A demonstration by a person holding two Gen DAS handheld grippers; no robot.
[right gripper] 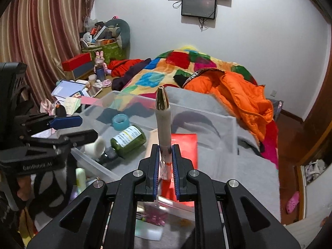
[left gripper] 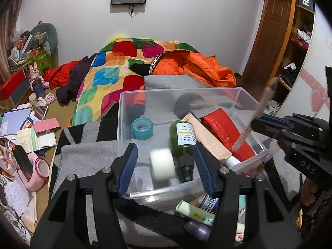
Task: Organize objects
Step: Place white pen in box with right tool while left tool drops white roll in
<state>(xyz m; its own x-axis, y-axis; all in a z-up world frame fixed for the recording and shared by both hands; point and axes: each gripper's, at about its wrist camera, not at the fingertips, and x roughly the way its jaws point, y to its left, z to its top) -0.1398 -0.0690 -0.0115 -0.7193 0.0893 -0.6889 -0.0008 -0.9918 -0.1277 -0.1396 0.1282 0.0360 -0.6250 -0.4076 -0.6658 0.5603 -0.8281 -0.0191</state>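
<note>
Over the bin, your right gripper clamps a pen.
Your left gripper hangs open above a white roll and green bottle.

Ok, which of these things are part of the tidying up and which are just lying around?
Part of the job: clear plastic bin, green pump bottle, white tape roll, blue tape roll, red box, cosmetic pen in the right tongs.

Lying about: patchwork quilt, orange jacket, rabbit toy.
</note>
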